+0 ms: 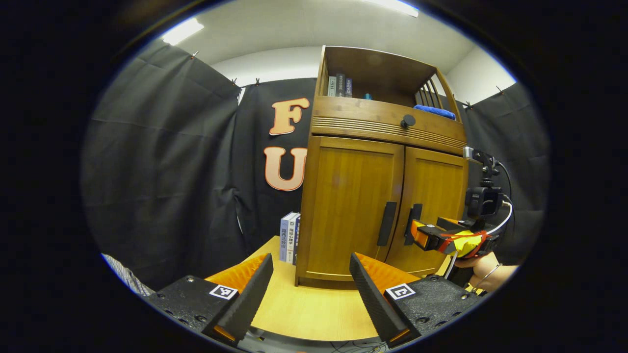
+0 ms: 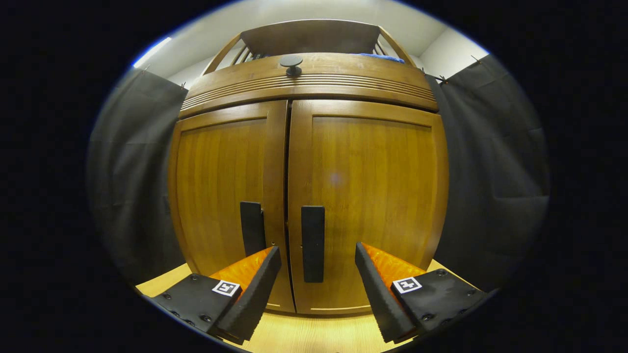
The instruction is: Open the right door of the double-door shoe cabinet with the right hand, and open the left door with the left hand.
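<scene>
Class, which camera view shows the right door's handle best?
The right gripper view: the right door's handle stands large and head-on between the open right gripper. In the left gripper view the handle is small, oblique, partly behind that gripper.

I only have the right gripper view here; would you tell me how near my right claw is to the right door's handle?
Observer: The right claw hovers just in front of the right door's handle; contact is unclear.
Operator: Thanks. And the left claw?
Observer: The left claw is open and empty, well back from the left door's handle.
Operator: Anything beside the cabinet?
Observer: Books stand upright on the table by its left side.
</scene>
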